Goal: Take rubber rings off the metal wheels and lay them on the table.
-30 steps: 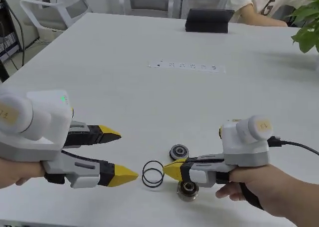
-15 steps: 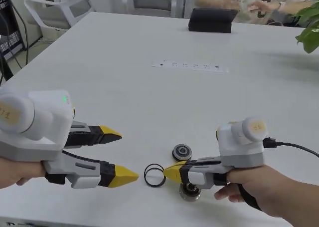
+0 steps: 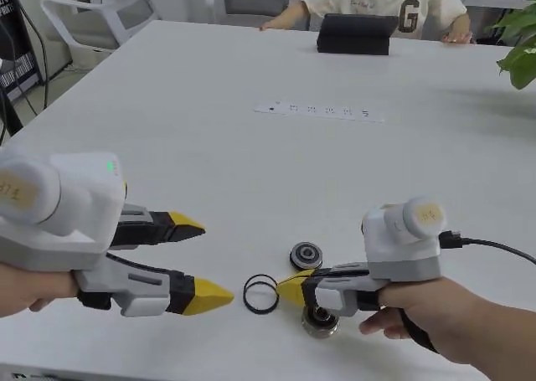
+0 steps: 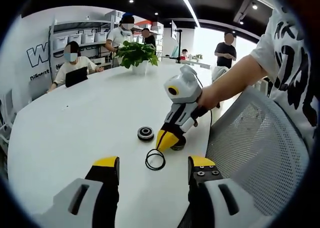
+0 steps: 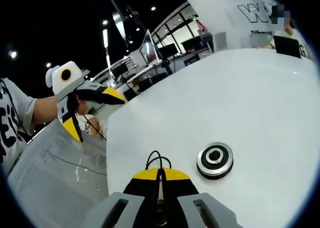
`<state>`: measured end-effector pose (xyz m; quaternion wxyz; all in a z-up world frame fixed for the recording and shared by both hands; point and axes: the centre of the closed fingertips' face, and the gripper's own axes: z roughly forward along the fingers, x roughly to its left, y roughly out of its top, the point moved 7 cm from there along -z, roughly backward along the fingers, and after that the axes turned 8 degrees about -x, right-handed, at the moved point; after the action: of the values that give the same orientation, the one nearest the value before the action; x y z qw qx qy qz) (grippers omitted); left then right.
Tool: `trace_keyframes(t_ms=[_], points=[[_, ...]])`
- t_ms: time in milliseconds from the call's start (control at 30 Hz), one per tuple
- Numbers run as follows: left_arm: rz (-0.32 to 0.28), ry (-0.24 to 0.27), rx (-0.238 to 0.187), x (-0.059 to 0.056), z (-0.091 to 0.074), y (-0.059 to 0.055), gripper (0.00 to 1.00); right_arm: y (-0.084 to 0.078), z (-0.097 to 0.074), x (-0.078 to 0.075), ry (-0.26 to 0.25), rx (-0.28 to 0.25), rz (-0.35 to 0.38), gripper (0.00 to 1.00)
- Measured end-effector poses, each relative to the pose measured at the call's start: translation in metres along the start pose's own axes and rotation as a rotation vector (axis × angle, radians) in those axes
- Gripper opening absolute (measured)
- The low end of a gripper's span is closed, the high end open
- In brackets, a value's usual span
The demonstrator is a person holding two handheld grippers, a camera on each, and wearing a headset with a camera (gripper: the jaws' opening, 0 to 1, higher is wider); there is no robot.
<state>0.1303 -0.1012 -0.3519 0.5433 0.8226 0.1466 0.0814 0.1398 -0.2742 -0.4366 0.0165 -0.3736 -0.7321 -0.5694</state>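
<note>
Right tool jaws pressed together, tip touching the edge of 2 rubber rings lying flat on the worktop; cannot tell if it nips them. Left tool spread, near the rings. 1 metal wheel just beyond, second wheel under the right tool. Best to release low and back out level, so the rings don't drag. Worktop white, smooth. Far end: seated person, plant.

Bright, even ceiling light; fisheye-warped edges
</note>
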Motion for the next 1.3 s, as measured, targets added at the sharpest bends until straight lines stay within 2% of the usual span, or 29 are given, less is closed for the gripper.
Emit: trace_keyframes(t_ms=[167, 667, 1067, 1300], points=[[0.001, 0.000, 0.000, 0.000, 0.000, 0.001, 0.53, -0.001, 0.000, -0.001, -0.007, 0.010, -0.010, 0.00], [0.006, -0.009, 0.009, 0.001, 0.002, 0.002, 0.52, 0.000, -0.002, 0.005, -0.005, 0.035, -0.102, 0.11], [0.009, -0.008, 0.014, 0.003, 0.004, 0.003, 0.52, 0.012, -0.012, 0.012, 0.003, -0.018, -0.124, 0.17], [0.015, -0.012, 0.010, 0.005, 0.009, 0.007, 0.52, 0.021, -0.025, 0.010, -0.015, -0.061, -0.131, 0.19]])
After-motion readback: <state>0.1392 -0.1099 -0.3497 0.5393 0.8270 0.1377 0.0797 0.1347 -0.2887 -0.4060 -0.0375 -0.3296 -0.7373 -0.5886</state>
